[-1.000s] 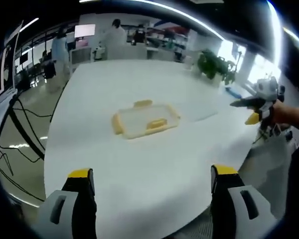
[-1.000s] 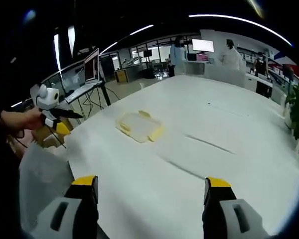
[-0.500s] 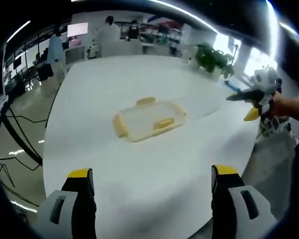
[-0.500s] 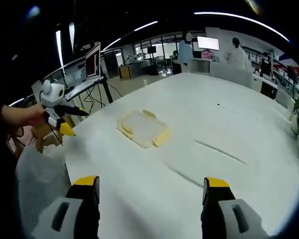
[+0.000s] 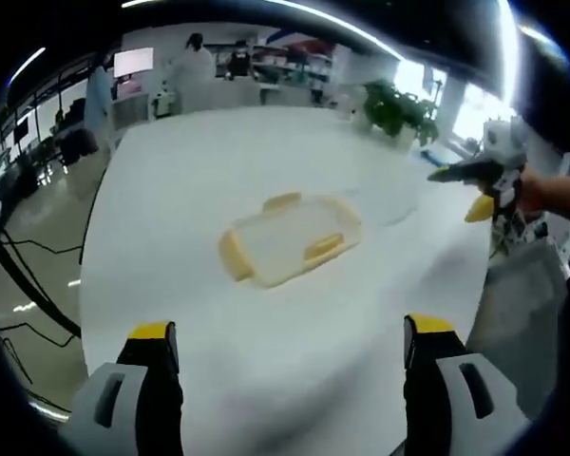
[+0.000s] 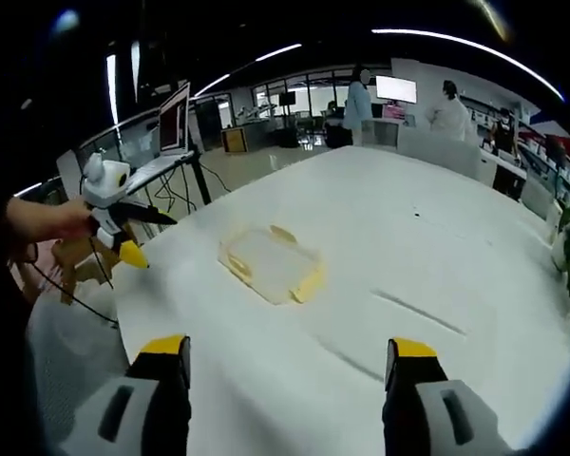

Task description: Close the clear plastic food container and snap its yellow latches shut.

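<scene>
A clear plastic food container (image 5: 290,237) with yellow latches lies flat on the white table (image 5: 218,161), its lid resting on it. In the right gripper view the container (image 6: 271,264) sits left of centre. My left gripper (image 5: 283,356) is open, well short of the container, with nothing between its jaws. My right gripper (image 6: 283,366) is open too, also some way back from it. In the left gripper view the right gripper (image 5: 480,180) shows at the right edge, held by a hand; in the right gripper view the left gripper (image 6: 119,218) shows at the left.
The white table (image 6: 437,247) is large, with creases in its cover. A potted plant (image 5: 399,109) stands at its far corner. People stand by desks and a screen (image 6: 399,90) in the background. A laptop (image 6: 171,123) on a stand and cables lie off the table's side.
Both cameras have moved closer to the table, so the container looks larger and nearer. Both grippers stay open. The container has not moved.
</scene>
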A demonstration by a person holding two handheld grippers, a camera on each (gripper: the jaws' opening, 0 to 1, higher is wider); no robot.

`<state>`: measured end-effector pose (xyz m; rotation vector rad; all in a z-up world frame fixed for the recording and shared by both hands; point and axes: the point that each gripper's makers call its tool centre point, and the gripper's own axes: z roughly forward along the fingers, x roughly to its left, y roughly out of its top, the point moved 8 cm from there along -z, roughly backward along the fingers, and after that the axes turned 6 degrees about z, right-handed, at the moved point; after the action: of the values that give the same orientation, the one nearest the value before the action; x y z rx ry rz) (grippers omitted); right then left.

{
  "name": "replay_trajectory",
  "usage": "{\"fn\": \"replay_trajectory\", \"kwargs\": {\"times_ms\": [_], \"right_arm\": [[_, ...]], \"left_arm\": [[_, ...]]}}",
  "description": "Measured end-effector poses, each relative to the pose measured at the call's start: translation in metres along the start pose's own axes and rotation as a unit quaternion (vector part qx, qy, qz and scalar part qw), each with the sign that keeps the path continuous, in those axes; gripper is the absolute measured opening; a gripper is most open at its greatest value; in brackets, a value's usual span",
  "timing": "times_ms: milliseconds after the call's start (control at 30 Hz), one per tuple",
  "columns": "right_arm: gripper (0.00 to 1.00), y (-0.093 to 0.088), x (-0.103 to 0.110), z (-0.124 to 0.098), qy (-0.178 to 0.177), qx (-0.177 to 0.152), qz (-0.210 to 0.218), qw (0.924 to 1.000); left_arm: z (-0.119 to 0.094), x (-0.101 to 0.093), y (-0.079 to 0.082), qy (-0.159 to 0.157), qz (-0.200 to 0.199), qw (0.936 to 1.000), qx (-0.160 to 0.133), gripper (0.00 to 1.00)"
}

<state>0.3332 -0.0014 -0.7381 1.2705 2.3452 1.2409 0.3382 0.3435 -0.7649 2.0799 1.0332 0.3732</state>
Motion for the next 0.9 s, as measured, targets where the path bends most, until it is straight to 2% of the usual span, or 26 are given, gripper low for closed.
{"fn": "replay_trajectory", "kwargs": {"times_ms": [167, 300, 367, 500, 633, 767, 900], "right_arm": [[0.84, 0.006, 0.007, 0.012, 0.005, 0.011, -0.017, 0.9998], [0.83, 0.009, 0.005, 0.019, 0.006, 0.016, -0.016, 0.9997], [0.82, 0.012, 0.006, 0.021, 0.004, 0.017, -0.025, 0.9995], [0.82, 0.016, 0.007, 0.023, 0.004, 0.024, -0.036, 0.9991], [0.82, 0.024, 0.009, 0.024, 0.012, 0.021, -0.037, 0.999], [0.82, 0.029, 0.008, 0.034, 0.02, 0.042, -0.06, 0.9971], [0.76, 0.048, 0.011, 0.036, 0.026, 0.019, -0.083, 0.996]], "left_arm": [[0.002, 0.01, 0.002, -0.001, 0.006, 1.0, -0.005, 0.97], [0.008, 0.024, -0.002, 0.007, 0.001, 0.9999, 0.008, 0.97], [0.012, 0.028, -0.003, -0.001, -0.012, 0.9999, 0.007, 0.96], [0.017, 0.033, -0.001, -0.003, -0.006, 0.9999, 0.009, 0.95], [0.02, 0.036, 0.003, -0.005, -0.002, 1.0, 0.003, 0.95], [0.026, 0.039, 0.014, -0.011, 0.009, 0.9999, -0.001, 0.96], [0.03, 0.043, 0.02, -0.012, 0.02, 0.9997, -0.001, 0.94]]}}
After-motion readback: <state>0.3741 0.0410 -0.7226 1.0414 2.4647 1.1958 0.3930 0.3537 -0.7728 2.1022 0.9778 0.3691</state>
